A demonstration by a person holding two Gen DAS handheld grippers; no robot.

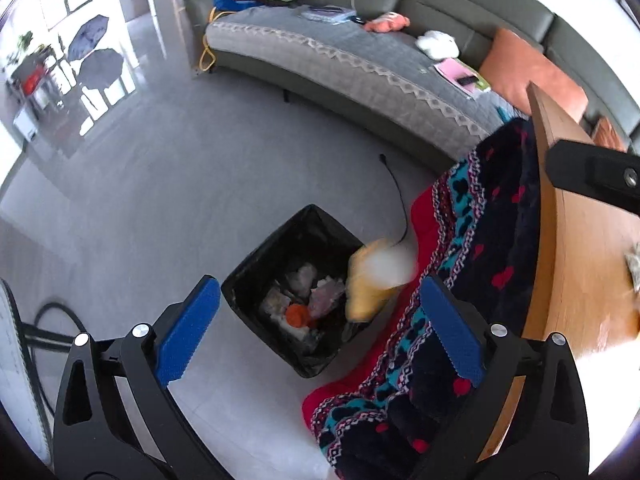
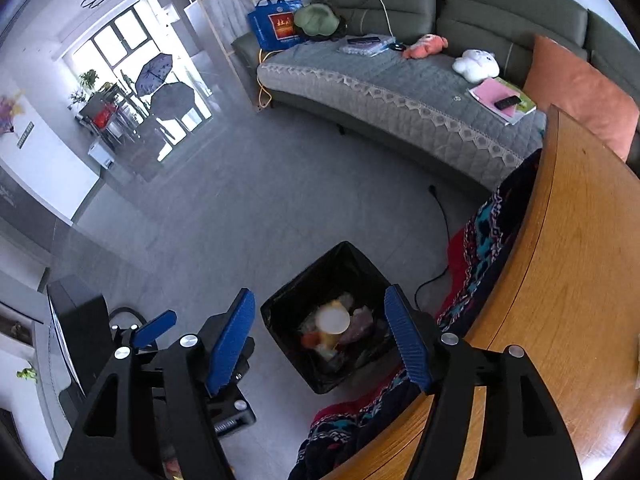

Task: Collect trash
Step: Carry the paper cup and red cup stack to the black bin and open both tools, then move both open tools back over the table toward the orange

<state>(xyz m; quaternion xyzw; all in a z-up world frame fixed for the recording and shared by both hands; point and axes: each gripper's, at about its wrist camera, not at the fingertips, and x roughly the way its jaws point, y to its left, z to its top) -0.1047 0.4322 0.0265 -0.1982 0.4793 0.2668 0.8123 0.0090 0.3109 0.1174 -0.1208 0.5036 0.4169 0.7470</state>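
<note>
A black-lined trash bin (image 1: 248, 280) stands on the grey floor beside the table; it holds crumpled paper and an orange piece (image 1: 298, 315). A yellowish cup (image 1: 374, 276), blurred, is in the air over the bin's right rim, touching neither gripper. In the right wrist view the cup (image 2: 332, 322) shows above the bin (image 2: 288, 300). My left gripper (image 1: 320, 332) is open and empty above the bin. My right gripper (image 2: 320, 340) is open and empty above the bin; the left gripper (image 2: 154, 330) shows to its left.
A wooden table (image 2: 568, 264) with a patterned blanket (image 1: 460, 264) hanging from its edge stands on the right. A grey-green sofa (image 2: 400, 92) with toys and books runs along the back. A black cable (image 1: 396, 188) lies on the floor.
</note>
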